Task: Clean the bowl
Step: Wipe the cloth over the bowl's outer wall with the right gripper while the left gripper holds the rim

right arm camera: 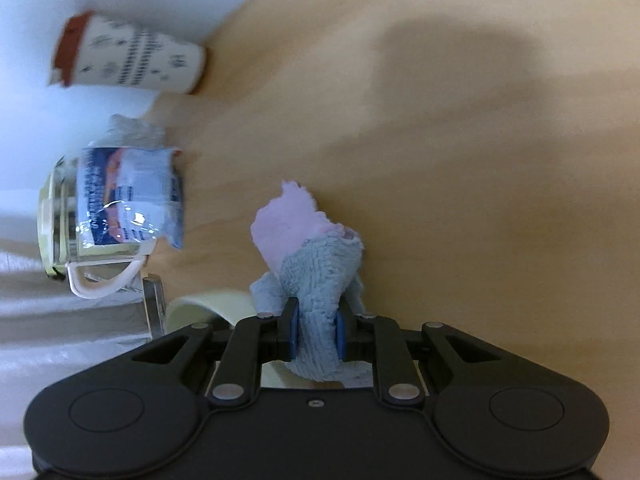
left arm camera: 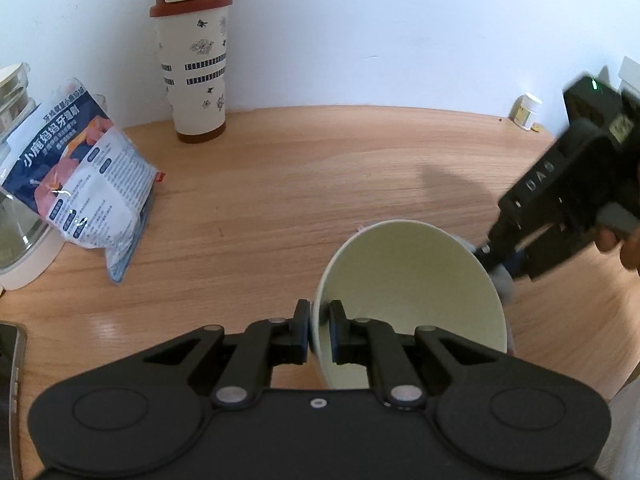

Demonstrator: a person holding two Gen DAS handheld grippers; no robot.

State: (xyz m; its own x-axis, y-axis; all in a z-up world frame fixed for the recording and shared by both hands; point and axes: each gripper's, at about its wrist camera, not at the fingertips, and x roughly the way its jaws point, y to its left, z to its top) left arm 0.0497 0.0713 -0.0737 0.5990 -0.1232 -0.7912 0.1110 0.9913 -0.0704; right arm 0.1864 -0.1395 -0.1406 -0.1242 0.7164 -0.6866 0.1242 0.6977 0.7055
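My left gripper point(left arm camera: 319, 326) is shut on the rim of a pale green bowl point(left arm camera: 412, 292), holding it tilted with its opening toward the camera, above the wooden table point(left arm camera: 300, 184). My right gripper point(right arm camera: 316, 334) is shut on a grey-blue and pink cloth point(right arm camera: 316, 264). In the left wrist view the right gripper point(left arm camera: 496, 258) reaches in from the right, just behind the bowl's far rim, with the cloth point(left arm camera: 503, 280) at its tip. A sliver of the bowl's rim point(right arm camera: 208, 304) shows at lower left in the right wrist view.
A white tumbler with a brown lid point(left arm camera: 194, 64) stands at the back by the wall. A blue and white packet point(left arm camera: 88, 176) leans on a glass kettle point(left arm camera: 16, 216) at the left. A small white jar point(left arm camera: 527, 111) stands at the back right. A phone edge point(left arm camera: 10, 360) lies at the left.
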